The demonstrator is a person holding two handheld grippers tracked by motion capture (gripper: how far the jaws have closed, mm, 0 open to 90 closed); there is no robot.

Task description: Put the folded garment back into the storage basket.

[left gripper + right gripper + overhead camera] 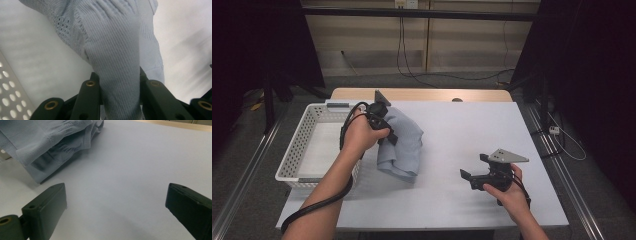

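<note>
Left gripper (pixel 384 131) clamped on a bunched fold of the pale blue knit garment (pixel 402 145), cloth pinched tight between both jaws in the left gripper view (pixel 120 75); garment partly lifted, lower folds trailing on the white table (pixel 462 130), just beside the perforated white basket (pixel 307 140) at nine o'clock. Right gripper (pixel 474 172) at five o'clock from the garment, jaws spread wide and empty, well apart from the cloth (pixel 50 147). Best to lift higher before swinging toward nine o'clock; keep the pinch firm; clear the basket rim; let trailing folds follow without snagging; bring in the right gripper only if cloth droops outside.
</note>
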